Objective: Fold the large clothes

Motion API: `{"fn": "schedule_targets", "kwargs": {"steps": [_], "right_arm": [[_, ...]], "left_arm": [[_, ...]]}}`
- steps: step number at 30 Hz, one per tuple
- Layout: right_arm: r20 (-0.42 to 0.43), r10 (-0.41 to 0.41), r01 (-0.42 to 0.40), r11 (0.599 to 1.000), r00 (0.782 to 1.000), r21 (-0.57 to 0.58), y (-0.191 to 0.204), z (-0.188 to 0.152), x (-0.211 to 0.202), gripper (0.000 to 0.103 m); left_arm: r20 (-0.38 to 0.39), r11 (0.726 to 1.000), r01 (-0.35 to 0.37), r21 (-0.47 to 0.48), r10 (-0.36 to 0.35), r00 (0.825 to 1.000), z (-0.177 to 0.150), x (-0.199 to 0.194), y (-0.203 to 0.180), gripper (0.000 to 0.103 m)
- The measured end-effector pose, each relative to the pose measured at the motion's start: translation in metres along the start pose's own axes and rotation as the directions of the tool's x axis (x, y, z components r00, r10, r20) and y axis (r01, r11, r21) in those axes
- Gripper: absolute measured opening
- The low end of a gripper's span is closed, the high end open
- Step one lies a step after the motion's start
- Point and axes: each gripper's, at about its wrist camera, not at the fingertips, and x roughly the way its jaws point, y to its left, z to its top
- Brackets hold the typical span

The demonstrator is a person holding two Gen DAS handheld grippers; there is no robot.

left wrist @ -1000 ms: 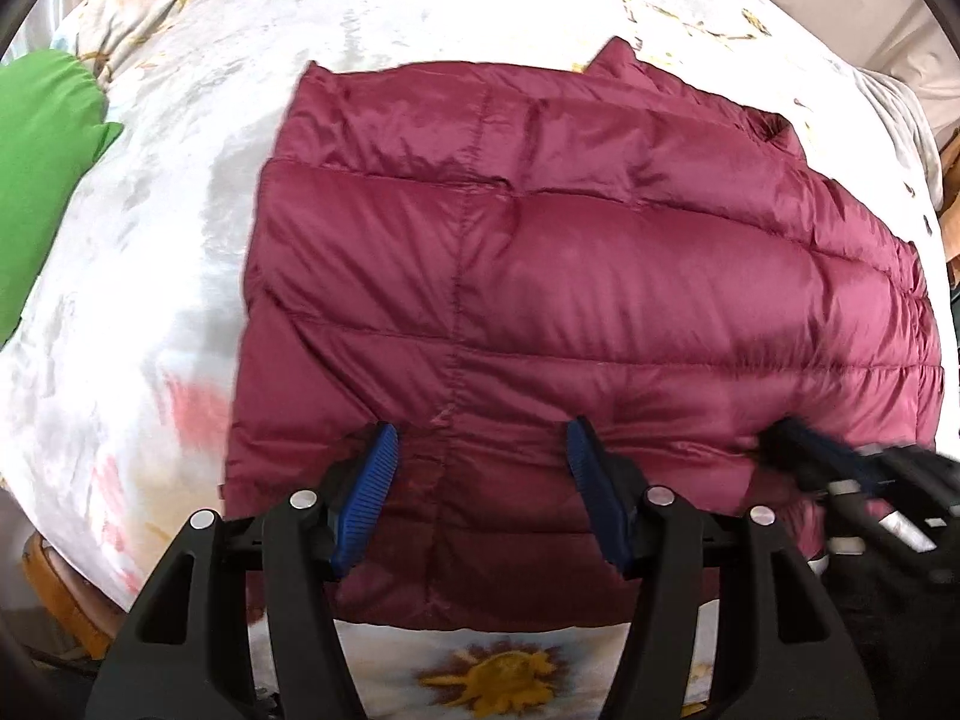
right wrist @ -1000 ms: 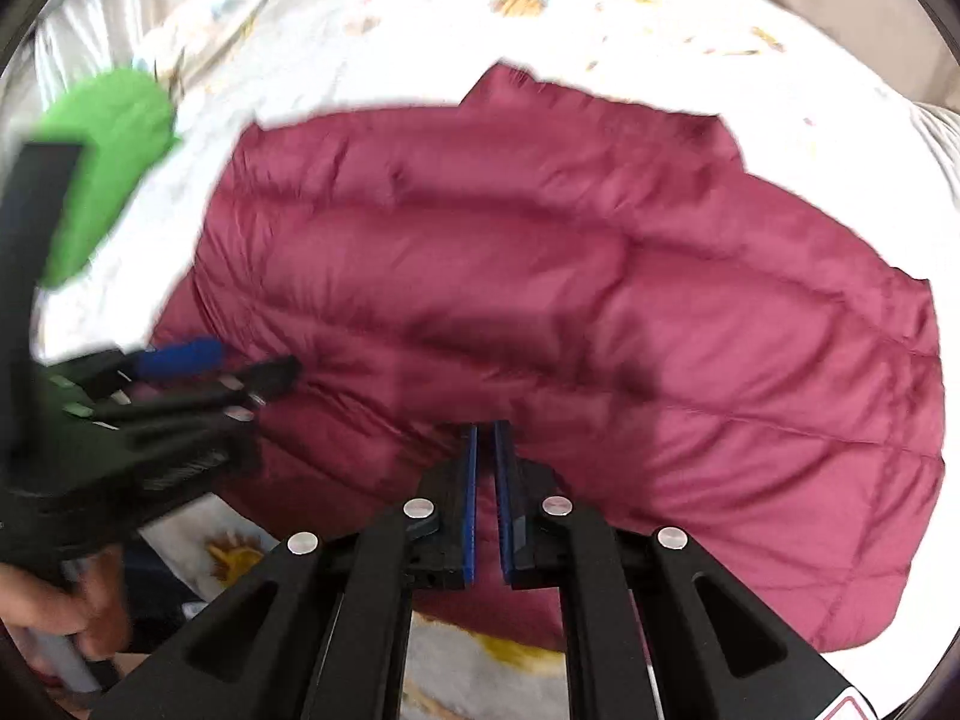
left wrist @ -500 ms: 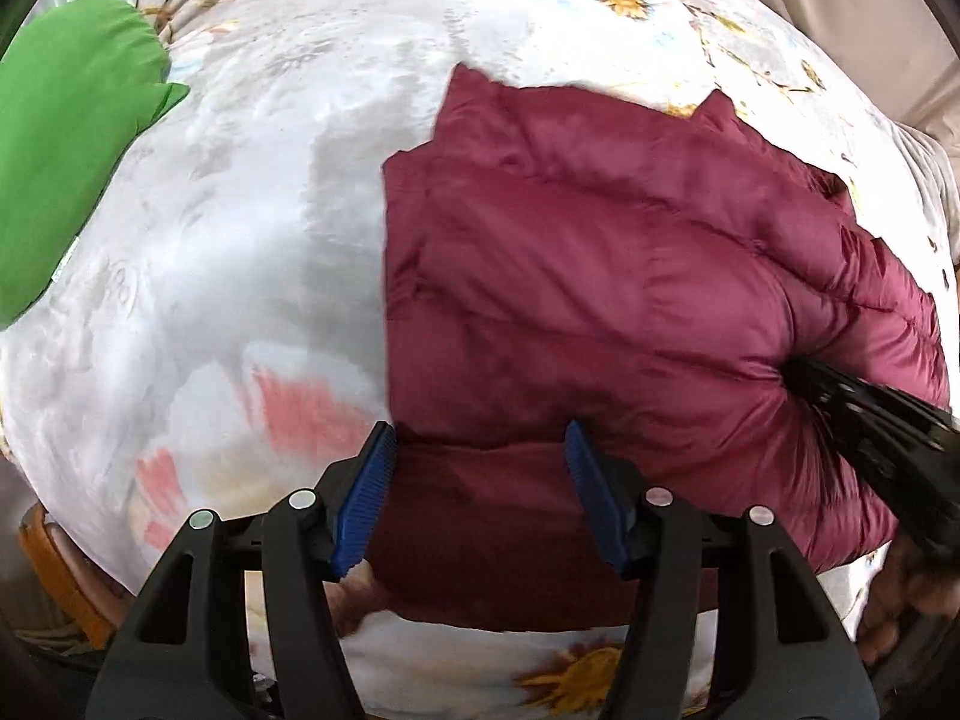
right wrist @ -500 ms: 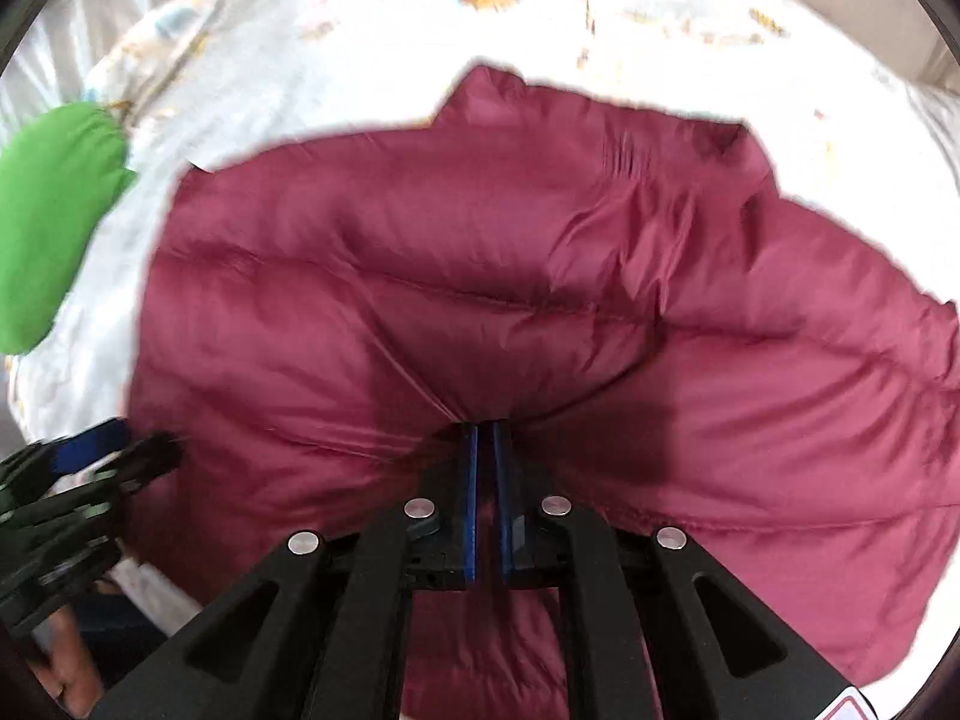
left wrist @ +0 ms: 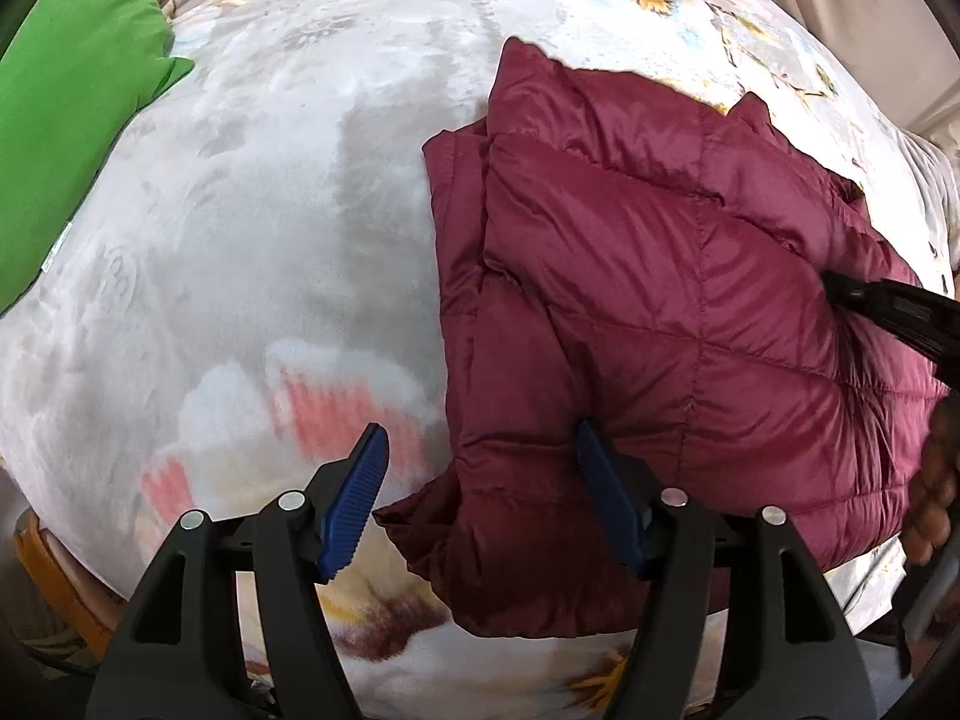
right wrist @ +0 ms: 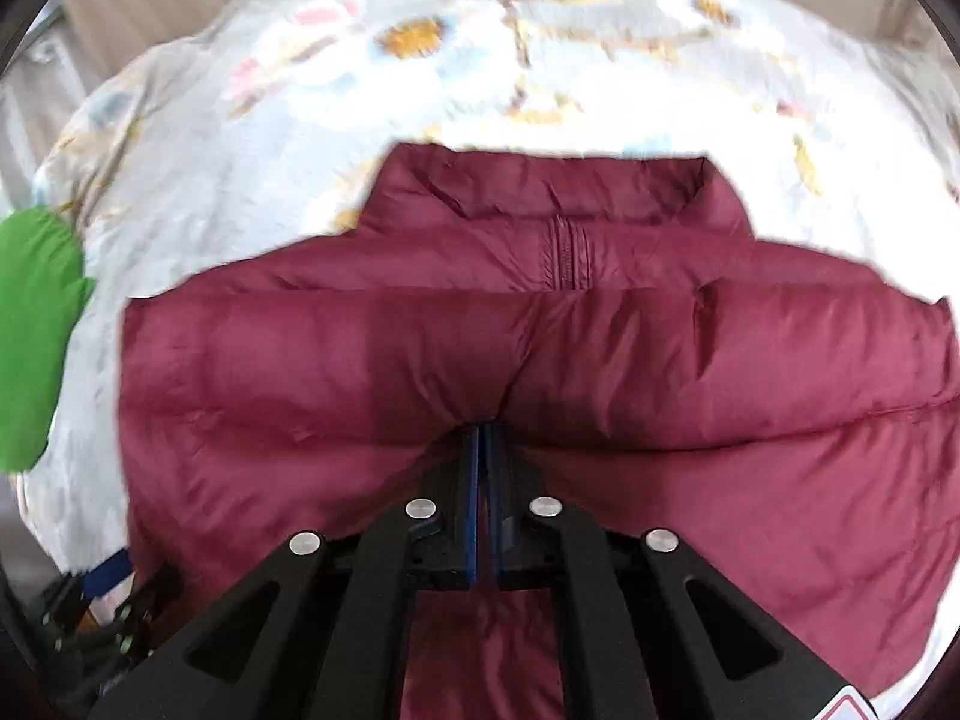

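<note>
The right gripper point(right wrist: 483, 429) has its jaws clenched on a pinch of the maroon puffer jacket point(right wrist: 660, 420), the fabric puckering into creases that run out from the blue pads at the lower centre of the right wrist view. The left gripper point(left wrist: 483, 468) has its jaws spread and opening wider; the jacket's lower left corner lies between the two blue pads, the right pad against the fabric and the left pad over bare blanket, not pressing on anything.

In the left wrist view the jacket fills the right half of the frame, folded over itself with a second layer showing along its left edge. In the right wrist view it spans the middle of the frame, its collar point(right wrist: 540, 186) and short zip at upper centre. It rests on a pale floral blanket point(left wrist: 240, 240) covering a bed. A green cushion point(left wrist: 66, 120) sits at the upper left of both views, apart from the jacket. A hand point(left wrist: 936, 480) shows at the right edge of the left wrist view.
</note>
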Motion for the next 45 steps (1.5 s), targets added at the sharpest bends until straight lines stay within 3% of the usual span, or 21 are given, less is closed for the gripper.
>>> {"fn": "schedule_targets", "kwargs": {"steps": [4,7,10,14,21,29,32,33,34,35,37,39,42,44,45], "right_arm": [[0.006,-0.033,0.033,0.999,0.999,-0.037,0.009,-0.002,0.008,0.0],[0.041,-0.002,0.002,1.0,0.999,-0.004,0.006,-0.006,-0.012,0.001],[0.085,0.029,-0.031,0.999,0.996,0.012,0.001,-0.019,-0.038,0.001],[0.077,0.013,-0.015,1.0,0.997,0.023,-0.01,-0.027,-0.039,0.001],[0.099,0.055,-0.064,0.994,0.994,0.084,-0.024,0.003,-0.035,0.001],[-0.035,0.146,-0.141,0.983,0.989,0.115,-0.032,0.018,0.012,0.0],[-0.054,0.174,-0.168,0.981,0.983,0.097,-0.03,0.02,0.021,0.0],[-0.06,0.183,-0.177,0.98,0.981,0.089,-0.029,0.021,0.023,0.0],[-0.063,0.19,-0.185,0.979,0.98,0.084,-0.03,0.022,0.024,0.0],[-0.066,0.198,-0.192,0.978,0.978,0.082,-0.03,0.023,0.025,0.0],[-0.069,0.222,-0.216,0.973,0.973,0.083,-0.032,0.023,0.027,0.0],[-0.068,0.243,-0.237,0.967,0.968,0.095,-0.036,0.023,0.029,0.0],[-0.064,0.27,-0.263,0.959,0.961,0.101,-0.04,0.022,0.029,0.0],[-0.064,0.281,-0.275,0.957,0.958,0.094,-0.042,0.021,0.029,0.0],[-0.065,0.289,-0.283,0.955,0.955,0.094,-0.042,0.021,0.029,0.0]], "left_arm": [[-0.007,1.0,0.011,-0.01,-0.011,1.0,0.003,0.002,0.005,0.065],[-0.004,0.993,0.077,-0.088,-0.077,0.997,0.006,-0.002,0.019,0.065],[0.012,0.965,0.172,-0.199,-0.173,0.985,0.011,-0.003,0.043,0.072],[0.001,0.916,0.268,-0.3,-0.28,0.96,0.013,0.011,0.059,0.073],[-0.024,0.923,0.249,-0.295,-0.267,0.963,0.011,0.029,0.033,0.087],[-0.003,0.888,0.297,-0.353,-0.318,0.948,0.024,0.039,0.026,0.09],[0.003,0.867,0.367,-0.336,-0.389,0.921,0.03,0.039,0.017,0.075],[-0.001,0.87,0.372,-0.323,-0.393,0.92,0.031,0.038,0.012,0.07],[0.004,0.873,0.387,-0.295,-0.404,0.915,0.033,0.035,0.006,0.054],[0.008,0.873,0.403,-0.276,-0.417,0.909,0.034,0.032,0.0,0.047],[0.019,0.873,0.424,-0.242,-0.433,0.901,0.036,0.023,-0.01,0.022],[0.044,0.858,0.462,-0.225,-0.465,0.884,0.037,0.008,-0.018,0.013],[0.097,0.832,0.525,-0.181,-0.516,0.851,0.038,-0.026,-0.037,0.01],[0.133,0.796,0.593,-0.121,-0.579,0.805,0.041,-0.057,-0.058,0.009],[0.133,0.791,0.605,-0.096,-0.592,0.795,0.043,-0.065,-0.068,0.008]]}}
